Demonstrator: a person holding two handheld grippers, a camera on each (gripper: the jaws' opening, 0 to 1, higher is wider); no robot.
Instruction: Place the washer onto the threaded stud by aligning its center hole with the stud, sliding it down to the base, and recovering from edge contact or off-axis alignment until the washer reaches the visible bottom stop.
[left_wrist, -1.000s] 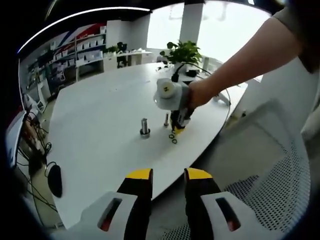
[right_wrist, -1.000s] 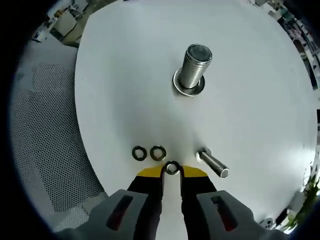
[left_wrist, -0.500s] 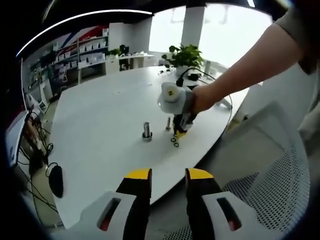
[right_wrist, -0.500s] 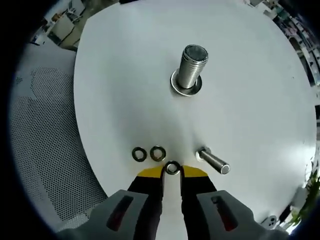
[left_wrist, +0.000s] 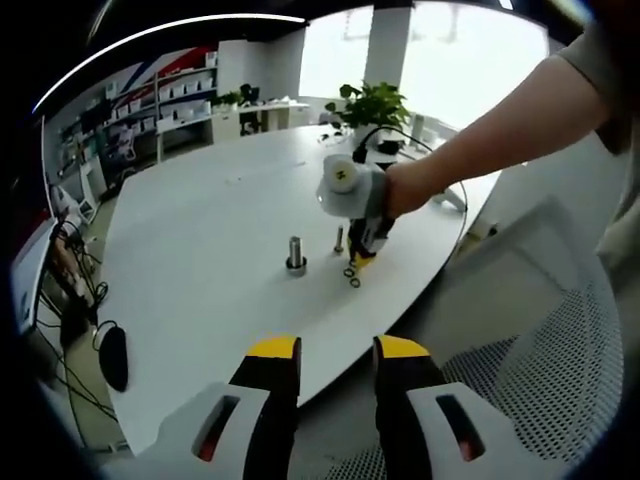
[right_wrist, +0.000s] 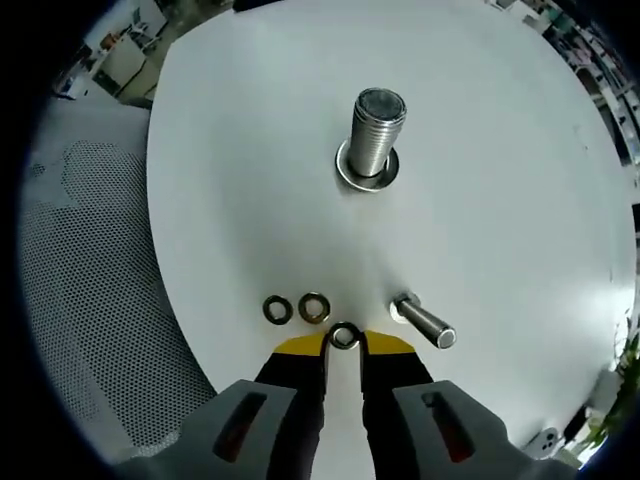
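One dark-holed metal washer (right_wrist: 344, 336) sits pinched between right gripper (right_wrist: 344, 345) fingers (right_wrist: 300, 350).

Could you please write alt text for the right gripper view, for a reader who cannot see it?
The right gripper holds a small dark metal washer between its yellow-tipped fingers above a white round table. Two more metal washers lie side by side on the table beside it, a thin steel bolt stands on the other side, and a thick threaded steel stud stands upright farther ahead.
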